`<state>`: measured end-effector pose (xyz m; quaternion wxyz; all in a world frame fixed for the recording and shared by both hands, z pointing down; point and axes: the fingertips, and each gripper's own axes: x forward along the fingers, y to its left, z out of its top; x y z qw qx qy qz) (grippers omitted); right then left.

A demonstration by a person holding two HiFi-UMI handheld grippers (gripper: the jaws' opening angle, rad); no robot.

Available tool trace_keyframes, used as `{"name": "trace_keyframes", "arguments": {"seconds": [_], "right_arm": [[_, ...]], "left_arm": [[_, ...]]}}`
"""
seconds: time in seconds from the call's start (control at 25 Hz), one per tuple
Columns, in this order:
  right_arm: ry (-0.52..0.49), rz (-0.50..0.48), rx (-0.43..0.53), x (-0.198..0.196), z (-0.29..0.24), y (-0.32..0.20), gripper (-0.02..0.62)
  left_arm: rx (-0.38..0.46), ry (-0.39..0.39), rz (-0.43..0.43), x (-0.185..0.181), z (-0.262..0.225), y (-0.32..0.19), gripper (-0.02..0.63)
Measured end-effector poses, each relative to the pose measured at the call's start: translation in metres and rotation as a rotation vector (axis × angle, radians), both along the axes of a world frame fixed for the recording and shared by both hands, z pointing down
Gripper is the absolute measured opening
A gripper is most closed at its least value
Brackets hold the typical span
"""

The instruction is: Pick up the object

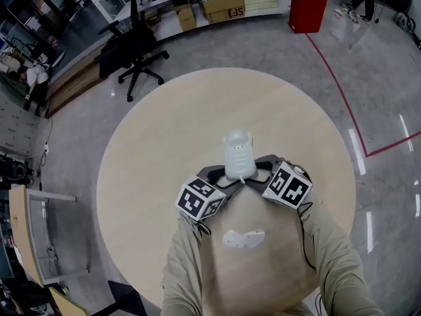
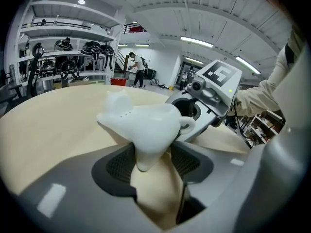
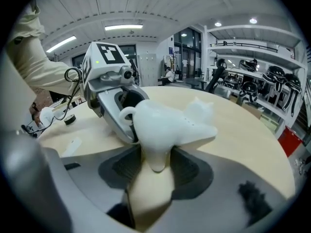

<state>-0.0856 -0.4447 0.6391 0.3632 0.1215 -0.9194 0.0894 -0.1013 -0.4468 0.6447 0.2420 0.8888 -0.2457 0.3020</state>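
A white cat figure [image 1: 238, 153] with pricked ears and a looped tail is over the round wooden table [image 1: 158, 143], near its front middle. My left gripper [image 1: 223, 176] comes at its near end from the left, my right gripper [image 1: 258, 173] from the right. In the left gripper view one leg of the figure [image 2: 141, 123] hangs between the ribbed pads [image 2: 121, 164], which close in on it; the right gripper's marker cube [image 2: 218, 76] shows just behind. The right gripper view shows the same on another leg [image 3: 158, 154]. I cannot tell whether the figure touches the table.
A flat white piece [image 1: 243, 238] lies on the table close to the person's body. A small black disc and cable [image 3: 70, 119] sit near the table's edge. On the floor beyond stand a black office chair [image 1: 135, 51], a red bin [image 1: 307, 10] and cardboard boxes [image 1: 223, 6].
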Motion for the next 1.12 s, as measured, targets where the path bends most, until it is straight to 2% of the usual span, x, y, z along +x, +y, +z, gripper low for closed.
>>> {"name": "trace_keyframes", "arguments": {"seconds": [0.28,0.6,0.92,1.12], "right_arm": [[-0.025,0.006,0.019,0.004,-0.020,0.008,0.196],[-0.053,-0.008,0.079,0.000,-0.077,0.040,0.196],[-0.033,-0.038,0.212,0.003,-0.152,0.123,0.196],[-0.051,-0.013,0.242,0.003,-0.182,0.189,0.196]], "left_arm": [[0.040,-0.002,0.002,0.003,-0.020,0.008,0.238],[0.115,-0.013,0.003,-0.001,-0.078,0.039,0.238],[0.208,-0.020,-0.007,0.002,-0.152,0.124,0.238],[0.266,-0.018,-0.003,0.003,-0.183,0.189,0.238]]}}
